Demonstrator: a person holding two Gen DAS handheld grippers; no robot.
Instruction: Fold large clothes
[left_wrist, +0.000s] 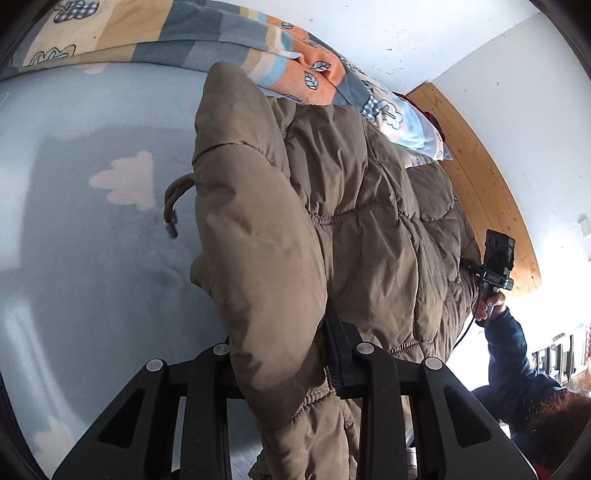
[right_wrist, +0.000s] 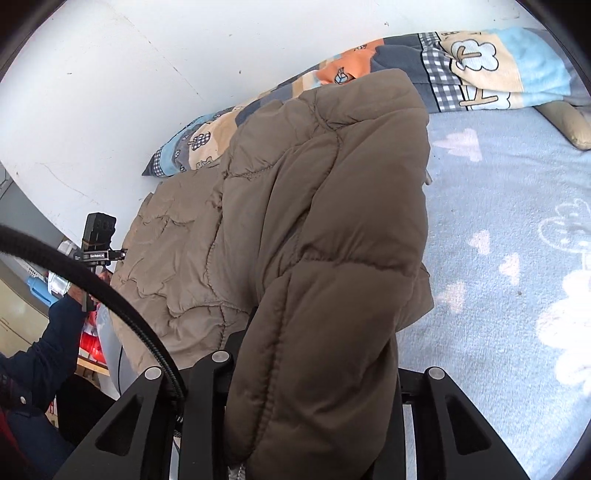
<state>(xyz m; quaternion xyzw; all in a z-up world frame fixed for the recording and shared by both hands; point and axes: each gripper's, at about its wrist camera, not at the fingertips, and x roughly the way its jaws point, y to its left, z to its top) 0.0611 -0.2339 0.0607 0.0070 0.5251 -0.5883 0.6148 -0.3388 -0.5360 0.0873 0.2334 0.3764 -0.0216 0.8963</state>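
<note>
Brown puffer jacket (left_wrist: 351, 229) is lifted at one edge, rest draped down onto the pale blue cloud-print blanket (left_wrist: 92, 229) covering the bed. Both tongs clamped on it: left gripper (left_wrist: 295, 373) has a padded fold bunched between its jaws, right gripper (right_wrist: 314, 373) likewise, quilted fabric filling the gap. No slack visible at either pinch.

Key relation: jacket hangs forward and away from both tongs, towards the patterned quilt (right_wrist: 480, 70) along the white wall (right_wrist: 110, 74). The held edge runs across between the two grippers, so its long axis looks crosswise to the pointing direction; body falls away beyond it. Neither hand clearly nearer, each holds one end.

In the left wrist view the other hand (left_wrist: 491, 302) and its device sit at the jacket's far right side. Drawcord (left_wrist: 173, 206) dangles off the left side over the blanket.

Likely next: carry the held edge forward over the body for a fold. Bulk may spring back.
</note>
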